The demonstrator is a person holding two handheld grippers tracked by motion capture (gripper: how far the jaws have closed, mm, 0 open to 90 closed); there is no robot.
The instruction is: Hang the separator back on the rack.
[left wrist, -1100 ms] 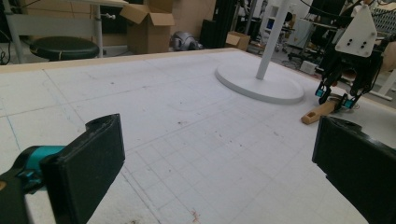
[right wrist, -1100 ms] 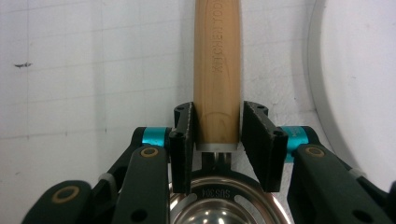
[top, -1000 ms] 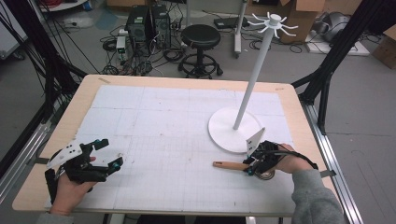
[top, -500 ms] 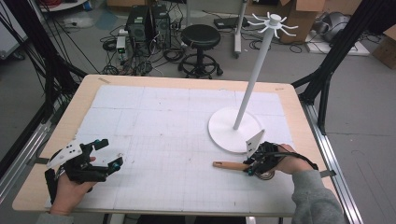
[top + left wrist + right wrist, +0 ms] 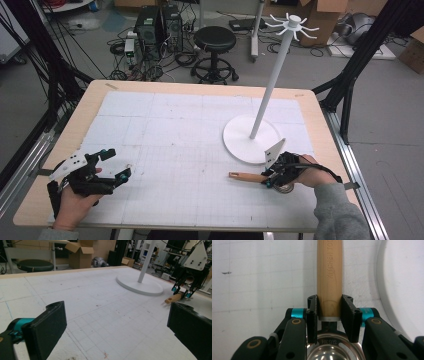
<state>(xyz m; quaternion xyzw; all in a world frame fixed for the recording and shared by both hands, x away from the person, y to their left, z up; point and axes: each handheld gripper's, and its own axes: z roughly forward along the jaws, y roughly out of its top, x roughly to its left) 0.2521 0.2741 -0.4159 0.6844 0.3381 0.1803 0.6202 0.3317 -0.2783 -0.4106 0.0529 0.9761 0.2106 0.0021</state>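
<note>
Item: kitchen tool (image 5: 329,277), wooden handle, steel bowl end
Marking: handle lettered "KITCHEN TOO…"
Pose: flat on the white mat (image 5: 175,150)
Location: beside the stand base (image 5: 240,145)

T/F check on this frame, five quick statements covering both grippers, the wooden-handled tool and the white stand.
1. The right gripper has its jaws closed on the wooden handle. True.
2. The left gripper holds the tool. False: its jaws stand open with nothing between them.
3. The white stand lies tipped over. False: it stands upright on its round base.
4. The tool has a metal bowl at the end near the right gripper. True.
5. The tool hangs on the stand's hooks. False: it lies on the table beside the base.
</note>
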